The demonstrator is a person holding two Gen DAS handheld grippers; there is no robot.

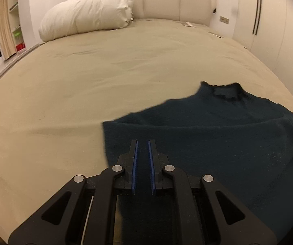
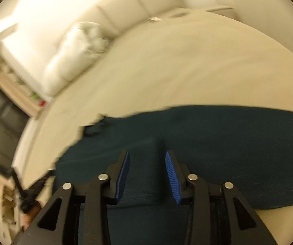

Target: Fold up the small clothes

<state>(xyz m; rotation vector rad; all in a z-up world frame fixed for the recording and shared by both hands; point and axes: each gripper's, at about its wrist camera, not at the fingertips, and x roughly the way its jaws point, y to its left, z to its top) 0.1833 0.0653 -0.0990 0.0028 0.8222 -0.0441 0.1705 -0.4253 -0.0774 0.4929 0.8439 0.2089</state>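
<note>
Dark teal knit, the sweater point(image 1: 217, 134) lies spread on the bed point(image 1: 105, 81), near its foot edge, with the collar pointing toward the headboard point(image 1: 160, 0). A white pillow point(image 1: 89, 10) rests against the headboard, well apart from the sweater. The left gripper point(image 1: 143, 143) is over the sweater's left part, close to its side edge, its blue pads point(image 1: 135, 163) narrowly parted with nothing visibly pinched between them. The right gripper point(image 2: 147, 154) is over the sweater's middle, by a ridge in the cloth, with jaws standing wide and holding nothing. The right view is blurred.
</note>
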